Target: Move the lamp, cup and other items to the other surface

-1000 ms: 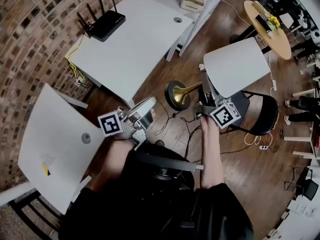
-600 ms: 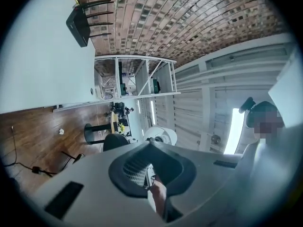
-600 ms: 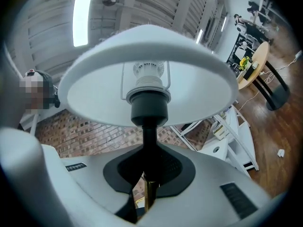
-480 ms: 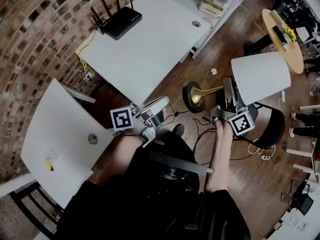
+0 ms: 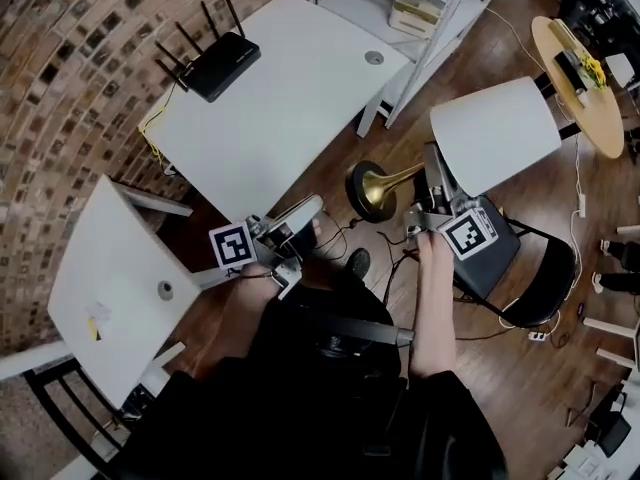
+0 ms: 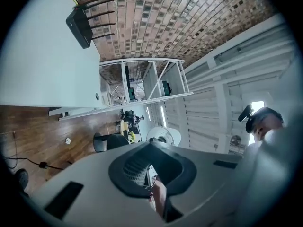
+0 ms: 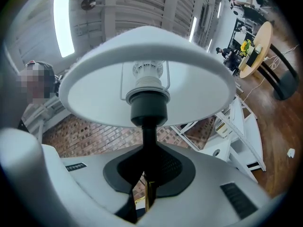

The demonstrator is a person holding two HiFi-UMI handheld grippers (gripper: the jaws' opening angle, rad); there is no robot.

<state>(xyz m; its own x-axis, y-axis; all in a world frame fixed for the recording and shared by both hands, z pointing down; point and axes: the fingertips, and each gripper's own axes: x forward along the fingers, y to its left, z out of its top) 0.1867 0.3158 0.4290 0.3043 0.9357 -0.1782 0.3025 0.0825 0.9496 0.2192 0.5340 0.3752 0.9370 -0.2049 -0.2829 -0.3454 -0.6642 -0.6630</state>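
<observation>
Brass-stemmed lamp (image 5: 495, 133) remains clamped in the fingers of the right gripper (image 5: 430, 180), carried beside the white counter (image 5: 280, 88). The left gripper (image 5: 305, 213) fingers stay closed on the cup (image 5: 290, 234). Neither is set down yet.

lamp (image 5: 495, 133): shade white, matt, smooth; stem and base brass-coloured metal, polished
cup (image 5: 292, 218): shiny metal by the look
table (image 5: 270, 98): white, smooth, matt
router (image 5: 215, 56): black matt plastic
floor (image 5: 540, 378): wood planks, slight sheen
wall (image 5: 60, 58): rough brick
round table (image 5: 600, 118): pale wood, smooth
</observation>
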